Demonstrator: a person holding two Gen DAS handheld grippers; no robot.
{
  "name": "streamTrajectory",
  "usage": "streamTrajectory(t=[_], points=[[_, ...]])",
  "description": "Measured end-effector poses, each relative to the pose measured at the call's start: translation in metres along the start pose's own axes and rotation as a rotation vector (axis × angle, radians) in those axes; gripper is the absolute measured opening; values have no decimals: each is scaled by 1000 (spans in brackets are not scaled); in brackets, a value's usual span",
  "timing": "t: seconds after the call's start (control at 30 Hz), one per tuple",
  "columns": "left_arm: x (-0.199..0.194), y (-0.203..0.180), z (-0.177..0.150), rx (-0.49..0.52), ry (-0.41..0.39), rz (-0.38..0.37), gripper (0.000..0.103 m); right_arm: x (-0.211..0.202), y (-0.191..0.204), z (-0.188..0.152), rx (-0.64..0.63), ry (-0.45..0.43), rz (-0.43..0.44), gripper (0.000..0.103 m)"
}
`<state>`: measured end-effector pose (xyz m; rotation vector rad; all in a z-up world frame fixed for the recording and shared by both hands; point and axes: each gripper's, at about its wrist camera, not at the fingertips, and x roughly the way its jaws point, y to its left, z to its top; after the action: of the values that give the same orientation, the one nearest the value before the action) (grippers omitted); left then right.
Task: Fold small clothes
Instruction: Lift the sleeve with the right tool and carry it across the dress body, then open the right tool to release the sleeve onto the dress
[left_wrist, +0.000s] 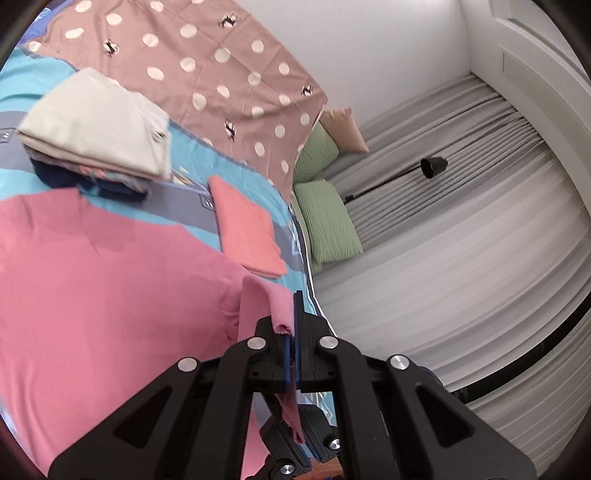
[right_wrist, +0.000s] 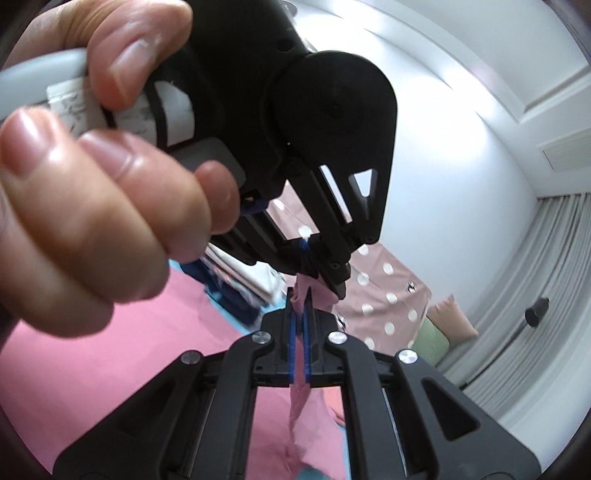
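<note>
A pink garment (left_wrist: 110, 295) lies spread on the bed and fills the left of the left wrist view. My left gripper (left_wrist: 294, 306) is shut on its ribbed edge, lifted off the bed. In the right wrist view my right gripper (right_wrist: 301, 299) is shut on the same pink garment (right_wrist: 92, 369), with a strip of cloth hanging between the pads. The left gripper (right_wrist: 325, 273) and the hand holding it sit just above and in front of the right gripper, their tips nearly touching.
A folded coral cloth (left_wrist: 247, 229) lies on the blue patterned sheet (left_wrist: 184, 206). A stack of folded clothes with a cream piece on top (left_wrist: 99, 125) sits behind it. A polka-dot brown cover (left_wrist: 221, 74), green pillows (left_wrist: 325, 221), grey curtains and a black lamp (left_wrist: 434, 166) are at the bed's far side.
</note>
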<state>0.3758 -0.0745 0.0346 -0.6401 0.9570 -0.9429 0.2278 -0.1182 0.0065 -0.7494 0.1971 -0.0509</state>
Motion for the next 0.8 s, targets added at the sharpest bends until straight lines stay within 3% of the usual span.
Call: streamTrajectory(t=[0.43,0.73,0.77,0.8], points=[[-59,68,15,-58,-89,22,1,20,70,43,-47,-21,108,3],[-67,137,9,-192,-88,27,1,30,125,31,-97,45,214,3],[-66,146,8,-207,-86,29,1,30,131,29,-102,53,229,5],[-65,154,7,-219,-84,31,1,28,136,26,-108,62,252,16]])
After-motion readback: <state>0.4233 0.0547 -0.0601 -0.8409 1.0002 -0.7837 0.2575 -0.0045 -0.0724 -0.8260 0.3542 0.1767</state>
